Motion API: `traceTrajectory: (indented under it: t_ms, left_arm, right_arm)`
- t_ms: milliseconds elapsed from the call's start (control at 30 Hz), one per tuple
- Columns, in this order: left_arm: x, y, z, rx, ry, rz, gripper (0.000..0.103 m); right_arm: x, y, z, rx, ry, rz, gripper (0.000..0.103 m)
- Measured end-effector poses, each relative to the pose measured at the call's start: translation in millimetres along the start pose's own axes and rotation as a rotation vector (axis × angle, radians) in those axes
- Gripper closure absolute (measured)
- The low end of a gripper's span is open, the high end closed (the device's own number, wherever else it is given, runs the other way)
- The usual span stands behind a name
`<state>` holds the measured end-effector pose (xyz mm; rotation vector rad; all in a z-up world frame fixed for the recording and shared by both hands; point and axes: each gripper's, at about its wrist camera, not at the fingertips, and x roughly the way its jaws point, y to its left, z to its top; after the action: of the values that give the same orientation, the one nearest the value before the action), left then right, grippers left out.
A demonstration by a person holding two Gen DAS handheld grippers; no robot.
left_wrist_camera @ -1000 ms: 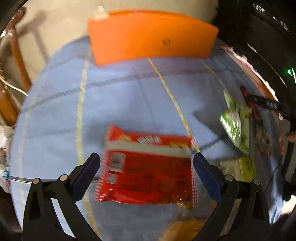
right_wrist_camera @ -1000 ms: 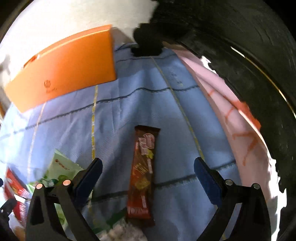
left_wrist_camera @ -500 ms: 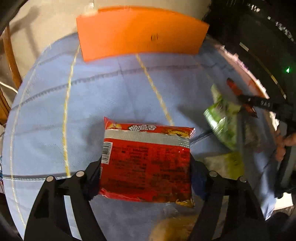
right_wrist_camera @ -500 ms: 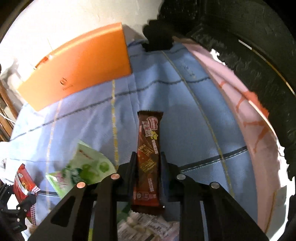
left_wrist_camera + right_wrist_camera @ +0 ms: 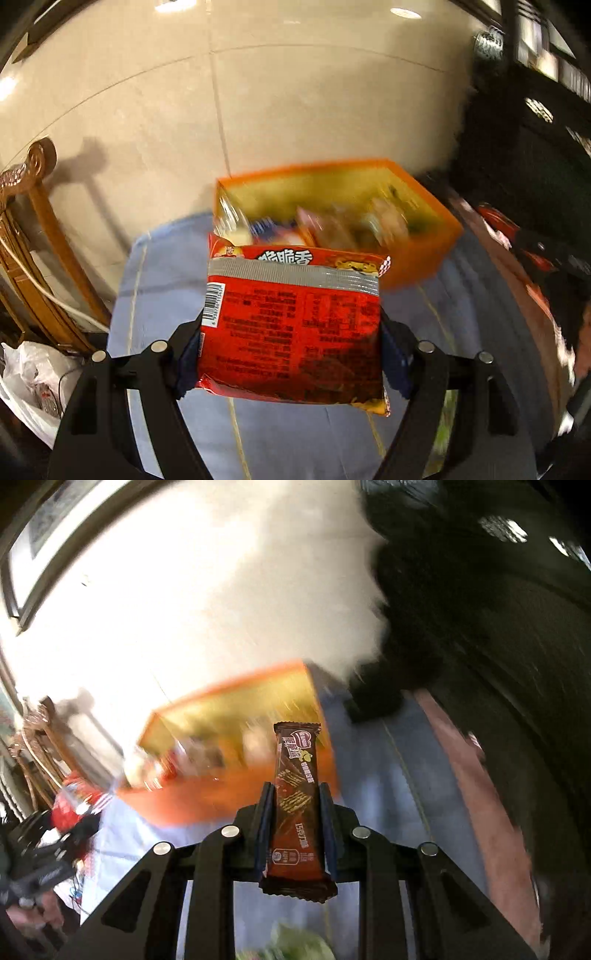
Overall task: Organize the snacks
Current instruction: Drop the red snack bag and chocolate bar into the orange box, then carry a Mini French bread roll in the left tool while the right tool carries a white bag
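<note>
My left gripper (image 5: 291, 354) is shut on a red snack packet (image 5: 295, 321) with its printed back facing the camera, lifted clear of the blue tablecloth (image 5: 162, 266). My right gripper (image 5: 295, 823) is shut on a long brown chocolate bar (image 5: 295, 797), also held in the air. Beyond both stands an open orange box (image 5: 421, 254) (image 5: 236, 805) with several snacks inside, blurred. In the right wrist view the red packet (image 5: 74, 805) and the left gripper show at the left edge.
A wooden chair (image 5: 33, 240) and a white plastic bag (image 5: 29, 376) are at the left of the table. Dark carved furniture (image 5: 535, 177) rises on the right. A green packet (image 5: 295, 945) lies below the right gripper. A tiled wall (image 5: 258, 92) is behind the box.
Both grippers closed on their snacks, the left on the red packet and the right on the chocolate bar, then lifted them off the cloth. The orange box's open inside came into view.
</note>
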<state>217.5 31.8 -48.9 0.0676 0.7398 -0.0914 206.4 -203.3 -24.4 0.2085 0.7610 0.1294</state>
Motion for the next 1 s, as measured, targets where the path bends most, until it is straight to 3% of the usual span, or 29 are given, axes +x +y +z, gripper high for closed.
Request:
traceTrajectory:
  t_ms: [167, 500, 533, 567, 600, 667, 800, 867, 1000]
  left_arm:
    - [32.1, 11.0, 45.8, -0.012, -0.002, 0.027, 0.028]
    - [81.0, 11.3, 80.6, -0.084, 0.033, 0.007, 0.027]
    - [81.5, 10.9, 80.3, -0.099, 0.020, -0.001, 0.021]
    - [82.7, 10.6, 81.0, -0.106, 0.015, -0.001, 0.004]
    - [82.4, 8.6, 80.2, -0.112, 0.011, 0.014, 0.004]
    - [84.4, 5.7, 79.3, -0.088, 0.030, 0.039, 0.004]
    - [72.1, 5.5, 62.8, -0.067, 0.060, 0.030, 0.004]
    - [56.0, 6.0, 41.7, -0.057, 0.080, 0.023, 0.004]
    - [13.7, -2.1, -36.5, 0.003, 0.143, 0.012, 0.004]
  right_arm:
    - [36.8, 18.4, 48.0, -0.015, -0.017, 0.045, 0.079]
    - [96.2, 27.6, 71.6, -0.074, 0.037, 0.014, 0.079]
    - [99.4, 27.7, 72.2, -0.085, 0.035, 0.008, 0.069]
    - [102.1, 28.9, 72.8, -0.106, 0.035, -0.006, 0.049]
    - [104.2, 29.8, 73.3, -0.118, 0.033, -0.024, 0.003]
    - [100.8, 29.4, 72.6, -0.119, 0.005, -0.064, 0.004]
    - [84.2, 16.4, 65.0, -0.103, 0.038, -0.045, 0.004]
    - [66.0, 4.4, 49.8, -0.085, 0.058, -0.045, 0.004]
    - [27.4, -19.8, -6.1, -0.071, 0.121, -0.113, 0.004]
